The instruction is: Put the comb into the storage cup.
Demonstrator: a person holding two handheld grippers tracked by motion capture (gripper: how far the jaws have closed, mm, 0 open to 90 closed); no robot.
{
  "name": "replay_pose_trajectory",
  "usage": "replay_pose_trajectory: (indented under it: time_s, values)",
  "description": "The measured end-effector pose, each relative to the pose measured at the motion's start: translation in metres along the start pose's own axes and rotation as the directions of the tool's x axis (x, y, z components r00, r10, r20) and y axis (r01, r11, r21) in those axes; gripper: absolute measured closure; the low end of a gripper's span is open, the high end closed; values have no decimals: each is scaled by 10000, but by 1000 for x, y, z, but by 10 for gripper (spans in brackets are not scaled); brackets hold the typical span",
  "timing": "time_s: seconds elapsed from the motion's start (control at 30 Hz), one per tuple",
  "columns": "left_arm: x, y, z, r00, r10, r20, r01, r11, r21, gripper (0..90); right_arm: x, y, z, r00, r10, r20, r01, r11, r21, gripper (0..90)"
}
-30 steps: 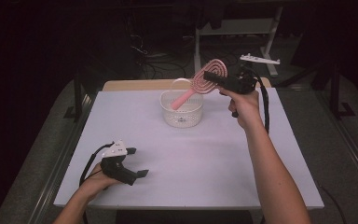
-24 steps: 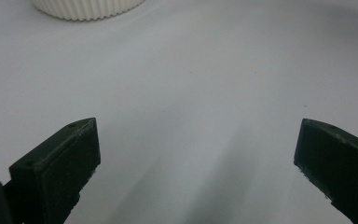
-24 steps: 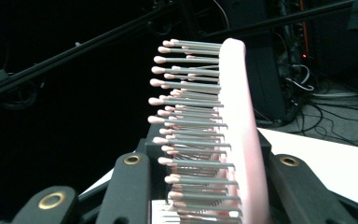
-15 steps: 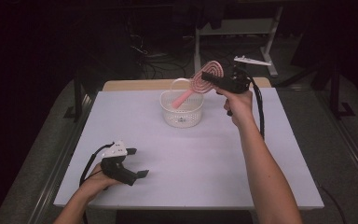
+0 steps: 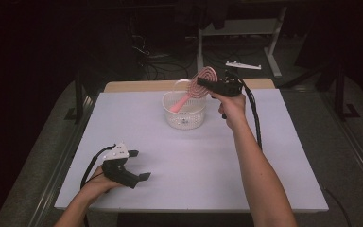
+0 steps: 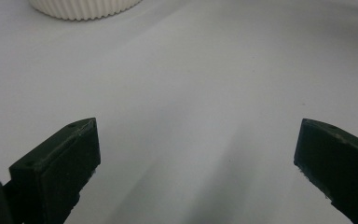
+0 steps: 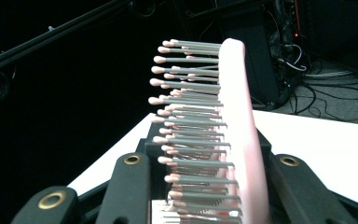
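Observation:
A pink hairbrush [image 5: 207, 75] hangs tilted over a white ribbed basket [image 5: 184, 121] at the far middle of the table, its handle reaching down inside the basket. My right gripper [image 5: 205, 82] is shut on the brush's round head. In the right gripper view the bristled hairbrush [image 7: 235, 116] stands edge-on between the two black jaws of that gripper [image 7: 205, 186]. My left gripper [image 5: 141, 165] rests near the front left corner, open with nothing in it. In the left gripper view the left gripper [image 6: 196, 154] has bare tabletop between its jaws and the basket [image 6: 81, 7] far ahead.
The white tabletop [image 5: 194, 165] has free room between the basket and the front edge. A wooden strip [image 5: 137, 86] runs along the far edge. Behind it, on the dark floor, are desk legs [image 5: 274, 42], cables [image 5: 156, 54] and a white part [image 5: 243, 65].
My right hand has carried the hairbrush left and down, so its handle now dips deeper into the basket. The left gripper has stayed where it was.

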State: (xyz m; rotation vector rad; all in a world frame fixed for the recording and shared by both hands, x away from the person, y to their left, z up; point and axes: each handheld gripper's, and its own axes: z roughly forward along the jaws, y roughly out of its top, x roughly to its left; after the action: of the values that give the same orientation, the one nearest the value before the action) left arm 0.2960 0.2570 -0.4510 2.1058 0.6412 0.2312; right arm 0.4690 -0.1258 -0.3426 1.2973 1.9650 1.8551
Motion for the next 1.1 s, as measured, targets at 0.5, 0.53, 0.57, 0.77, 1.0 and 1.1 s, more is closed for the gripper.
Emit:
replay_pose_trajectory:
  time_s: [0.5, 0.53, 0.57, 0.77, 1.0, 1.1]
  values:
    - [0, 0, 0, 10000, 14, 22, -14, 10000, 15, 5, -3, -12, 19, 9999, 88, 71, -91, 9993, 373, 627]
    - [0, 0, 0, 10000, 13, 24, -13, 10000, 14, 5, -3, -13, 20, 9999, 103, 63, -106, 9993, 372, 627]
    - [0, 0, 0, 10000, 21, 26, -21, 10000, 24, 5, -3, -15, 22, 9999, 134, 64, -136, 9991, 403, 627]
    - [0, 0, 0, 10000, -4, 36, 4, 10000, 13, 5, -7, -22, 27, 9996, 234, 142, -242, 9982, 550, 627]
    - [0, -1, 1, 10000, 34, 52, -34, 10000, 53, 5, -12, -24, 28, 9991, 336, 251, -352, 9970, 682, 626]
    - [-1, -1, 1, 10000, 27, 91, -28, 10000, 63, 5, -14, -26, 28, 9989, 375, 297, -395, 9967, 716, 626]
